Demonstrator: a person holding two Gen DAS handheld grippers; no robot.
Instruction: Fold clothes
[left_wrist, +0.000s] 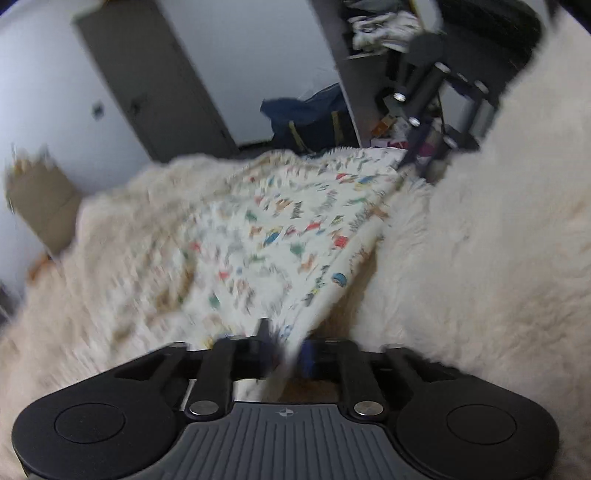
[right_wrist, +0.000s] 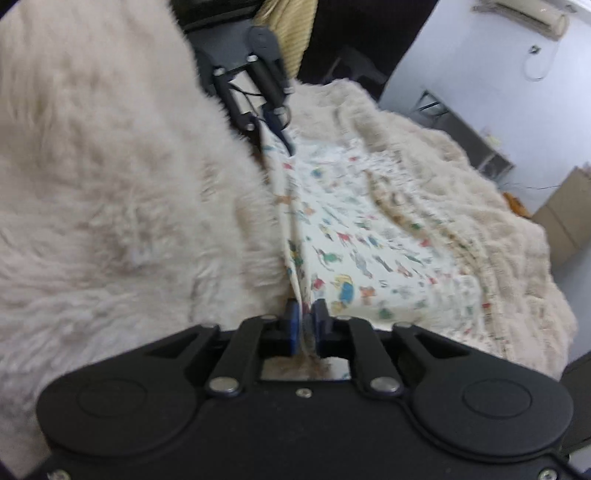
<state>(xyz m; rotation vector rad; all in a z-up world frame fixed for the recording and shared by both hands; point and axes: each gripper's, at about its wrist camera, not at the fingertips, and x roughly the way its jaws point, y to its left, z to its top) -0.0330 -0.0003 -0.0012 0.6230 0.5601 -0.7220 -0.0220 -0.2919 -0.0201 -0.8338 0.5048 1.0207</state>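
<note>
— So where is the printed cloth (right_wrist: 354, 236)?
— It lies on the fluffy blanket (right_wrist: 110, 206), spread flat, with one edge lifted.
— Who lifts it?
— The right gripper (right_wrist: 304, 325) pinches the near edge between nearly closed blue pads. The left gripper (left_wrist: 286, 352) has the far end of that edge between its fingers; too blurry to tell if they press.
— Any boxes?
— A cardboard box (left_wrist: 40, 206) stands beside the blanket. I can't see inside it.

Both views show even, soft indoor light with a cool cast and no glare. Motion blur smears the patterned cloth (left_wrist: 280, 229) and the fleece blanket (right_wrist: 110, 206). The gripper body at each lower edge stays sharp. Fisheye distortion bends the walls, and corners darken.
</note>
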